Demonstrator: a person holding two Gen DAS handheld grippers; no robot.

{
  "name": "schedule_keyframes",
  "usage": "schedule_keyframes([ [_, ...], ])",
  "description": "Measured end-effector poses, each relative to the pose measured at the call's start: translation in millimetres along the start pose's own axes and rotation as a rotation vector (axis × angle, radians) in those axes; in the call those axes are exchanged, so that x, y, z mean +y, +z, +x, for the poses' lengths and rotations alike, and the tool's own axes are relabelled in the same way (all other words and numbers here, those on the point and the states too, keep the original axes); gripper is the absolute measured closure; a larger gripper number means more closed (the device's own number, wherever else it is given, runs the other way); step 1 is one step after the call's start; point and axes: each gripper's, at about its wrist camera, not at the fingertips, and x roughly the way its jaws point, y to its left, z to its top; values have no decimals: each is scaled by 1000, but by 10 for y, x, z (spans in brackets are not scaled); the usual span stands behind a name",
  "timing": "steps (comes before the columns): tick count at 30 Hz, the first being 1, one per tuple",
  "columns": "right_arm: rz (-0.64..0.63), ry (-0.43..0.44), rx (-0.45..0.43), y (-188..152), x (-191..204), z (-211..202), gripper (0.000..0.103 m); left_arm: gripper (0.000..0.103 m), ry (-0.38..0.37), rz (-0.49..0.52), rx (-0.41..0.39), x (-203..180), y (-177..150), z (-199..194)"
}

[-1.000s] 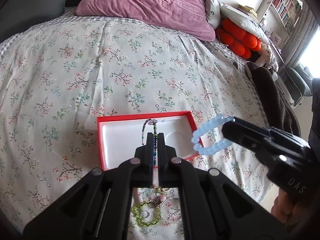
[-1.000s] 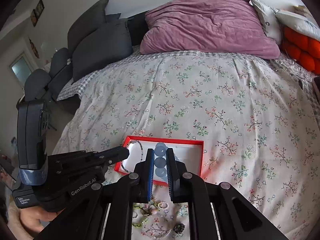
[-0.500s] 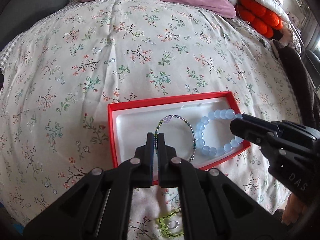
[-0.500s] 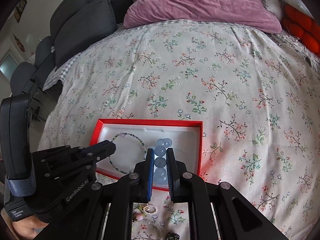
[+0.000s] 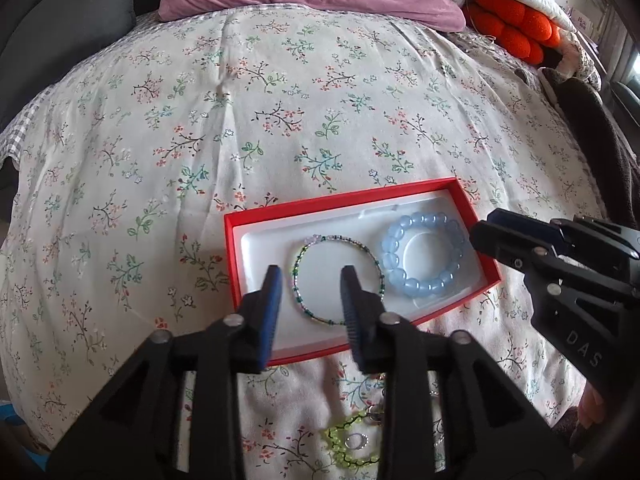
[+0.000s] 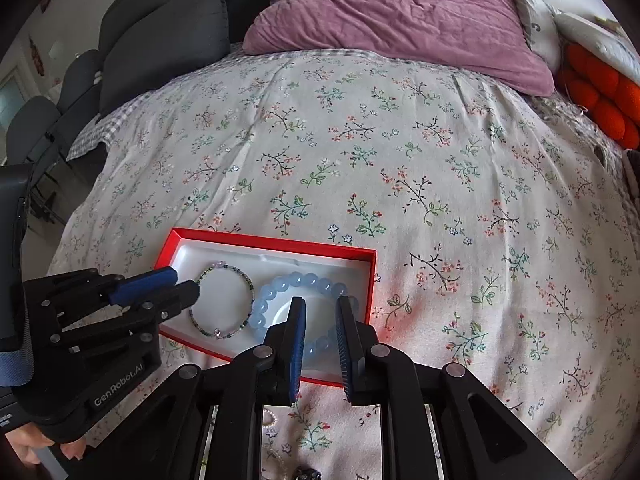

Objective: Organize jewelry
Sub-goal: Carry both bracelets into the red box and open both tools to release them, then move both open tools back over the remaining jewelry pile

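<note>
A red box with a white liner (image 5: 236, 264) (image 6: 370, 280) lies on the flowered bedspread. In it lie a thin multicoloured bead bracelet (image 5: 339, 240) (image 6: 224, 268) and, to its right, a pale blue chunky bead bracelet (image 5: 424, 284) (image 6: 304, 280). My left gripper (image 5: 310, 276) is open and empty just above the thin bracelet. My right gripper (image 6: 320, 308) is open and empty over the blue bracelet's near side; it also shows in the left wrist view (image 5: 486, 234) at the box's right edge.
Loose jewelry lies on the bedspread in front of the box: a yellow-green bead bracelet (image 5: 344, 440) with a ring, and small pearl pieces (image 6: 270, 418). A purple pillow (image 6: 392, 16), grey cushions (image 6: 160, 40) and an orange cushion (image 5: 516, 24) lie at the far end.
Both grippers have opened and let go of their bracelets, which now lie flat in the box. A second ago both bracelets hung above it.
</note>
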Motion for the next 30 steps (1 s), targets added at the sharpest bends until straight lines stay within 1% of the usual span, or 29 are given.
schedule_keyframes([
  [4, -16, 3, -34, -14, -1, -180, 82, 47, -6, 9, -33, -9, -11, -163],
  [5, -14, 6, -38, -23, -9, -222, 78, 41, -6, 8, -41, -4, -18, -200],
  [6, -12, 9, -41, -35, -20, -261, 70, 35, -6, 9, -48, -2, -25, -231],
  [7, -10, 11, -44, -49, -30, -295, 63, 33, -8, 11, -51, 2, -35, -256],
  [8, -8, 10, -48, -73, -38, -332, 42, 29, -9, 13, -51, 7, -47, -277],
  [9, -8, 6, -58, -98, -50, -370, 32, 25, -8, 13, -51, 14, -62, -293],
  [11, -19, -5, -64, -139, -61, -431, 32, 20, -1, 10, -48, 33, -100, -311],
  [14, -19, -17, -49, -213, -98, -462, 32, 19, 14, -5, -19, 78, -179, -300],
  [17, 4, -31, -15, -327, -160, -429, 28, 17, 17, -26, 12, 128, -268, -278],
  [19, -6, -48, 10, -405, -171, -398, 27, 13, 31, -24, 16, 143, -315, -288],
  [21, -27, -68, 24, -468, -168, -382, 22, 5, 44, -16, 7, 154, -363, -324],
  [22, -33, -77, 26, -495, -171, -380, 21, 4, 48, -15, 0, 160, -387, -345],
  [23, -38, -85, 27, -521, -175, -379, 19, 2, 49, -15, -7, 168, -410, -365],
  [30, -52, -104, 50, -674, -197, -388, 17, 1, 53, 15, -7, 177, -618, -399],
])
